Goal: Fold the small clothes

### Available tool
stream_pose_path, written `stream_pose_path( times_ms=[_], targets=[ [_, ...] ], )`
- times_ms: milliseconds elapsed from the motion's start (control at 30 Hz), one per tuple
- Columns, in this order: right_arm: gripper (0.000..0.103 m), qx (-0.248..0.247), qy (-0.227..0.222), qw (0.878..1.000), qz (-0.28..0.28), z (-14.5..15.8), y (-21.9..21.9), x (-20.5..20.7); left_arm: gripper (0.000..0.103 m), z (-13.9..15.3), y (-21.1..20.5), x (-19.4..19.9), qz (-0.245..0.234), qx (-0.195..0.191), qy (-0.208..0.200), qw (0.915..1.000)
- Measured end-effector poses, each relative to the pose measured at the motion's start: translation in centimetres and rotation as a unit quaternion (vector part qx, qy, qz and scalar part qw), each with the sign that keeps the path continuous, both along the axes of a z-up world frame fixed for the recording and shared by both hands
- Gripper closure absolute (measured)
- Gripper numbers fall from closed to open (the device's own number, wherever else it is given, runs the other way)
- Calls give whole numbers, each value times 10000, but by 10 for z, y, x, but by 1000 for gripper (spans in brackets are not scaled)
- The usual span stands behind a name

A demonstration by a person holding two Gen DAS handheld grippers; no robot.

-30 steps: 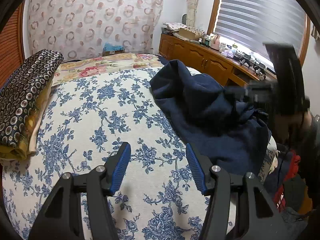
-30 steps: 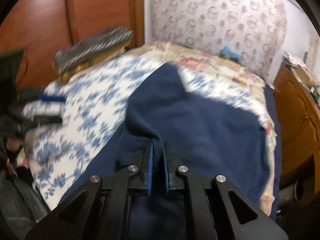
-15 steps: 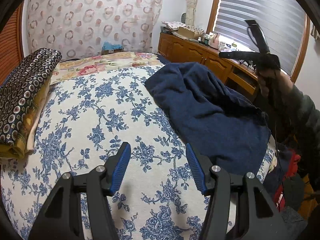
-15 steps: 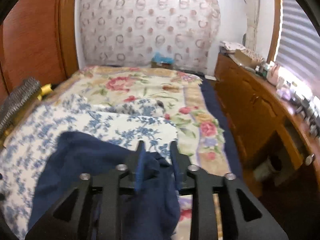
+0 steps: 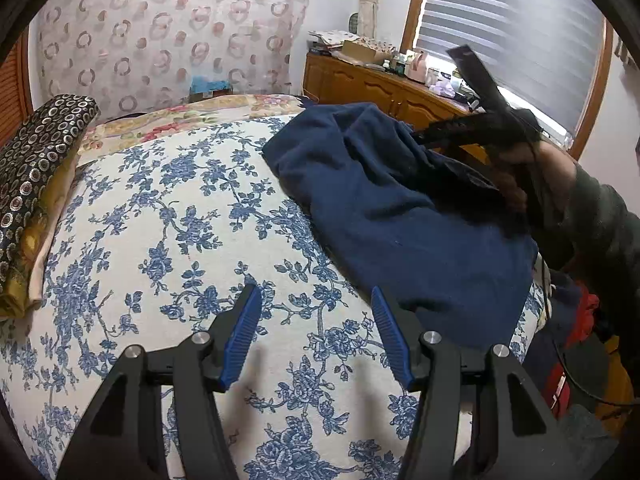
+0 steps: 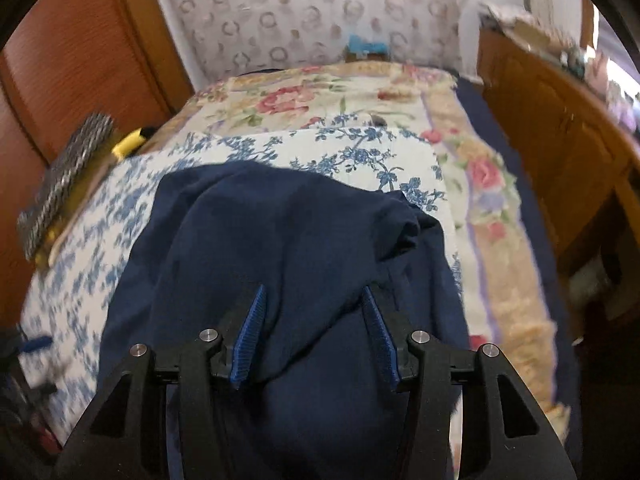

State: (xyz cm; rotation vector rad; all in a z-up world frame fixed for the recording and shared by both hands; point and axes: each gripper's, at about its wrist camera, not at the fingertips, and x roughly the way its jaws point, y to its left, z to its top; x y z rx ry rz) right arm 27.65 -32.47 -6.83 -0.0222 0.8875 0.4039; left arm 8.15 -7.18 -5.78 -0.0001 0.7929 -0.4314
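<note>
Navy garment [image 5: 404, 216] lies rumpled on the right side of the bed [image 5: 168, 216], on the blue-floral cover; its near edge runs off the bottom of the right wrist view, so full outline not visible. Can't tell what kind of garment: folds hide any sleeves or legs.

Left gripper [image 5: 316, 330]: jaws spread, nothing between them, hovering over bare floral cover, apart from the garment.

Right gripper [image 6: 312, 330]: jaws have just been opening; now spread, with garment cloth bunched between them. Pads don't look pressed on it, though the fabric humps up near the left pad, so contact there is hard to rule out. In the left wrist view this gripper is a dark motion-blurred shape at the garment's far right edge, with the hand [image 5: 520, 176] and a dark sleeve [image 5: 592, 216] partly cut off.

Folded patterned fabric stack [image 5: 36, 184] sits at the bed's left edge, well apart from the garment. Right wrist view is blurred at the edges.
</note>
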Motion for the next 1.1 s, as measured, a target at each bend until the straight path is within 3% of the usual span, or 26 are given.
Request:
stream_pose_path(
  times_ms=[67,100,133,200,233,400,500,567,667,700,767,900,1100],
  targets=[
    [53,98,105,9999,-73,-2,-1,11,46,0,1,0,-6,-8,4,10000],
    [65,76,120,9999,-78,-3,-1,14,46,0,0,0,-1,-11,6,10000],
    [84,53,115,9999,-55,-3,0,15,46,0,1,-1,6,-15,9,10000],
    [97,-12,28,9999,98,1,3,16,46,-1,1,-1,15,-28,21,10000],
    [99,-49,-125,9998,172,7,4,13,46,-2,2,-1,22,-31,29,10000],
    [100,-227,-992,9947,-109,45,-6,7,46,-3,0,-2,8,-37,41,10000],
    [100,-913,-1417,9842,-535,57,-9,19,46,-3,-1,-3,-11,-36,39,10000],
    [100,-1194,-1425,9792,-807,56,-16,34,46,-3,-1,-4,-17,-23,37,10000],
    [96,-1249,-1151,9816,-871,47,-21,46,46,-5,-1,-5,-17,-26,54,10000],
    [93,-1275,-1018,9830,-846,43,-22,48,46,-5,0,-6,-22,-28,52,10000],
    [77,-1461,-1008,9802,-876,37,-23,44,46,-6,-1,-5,-37,-46,60,10000],
    [65,-1171,-1052,9855,-625,40,-32,9,46,-8,-5,-7,-96,-58,76,9999],
    [65,-697,-1101,9915,51,34,-50,-82,46,-9,-15,-8,-177,-65,87,9998]
  ],
)
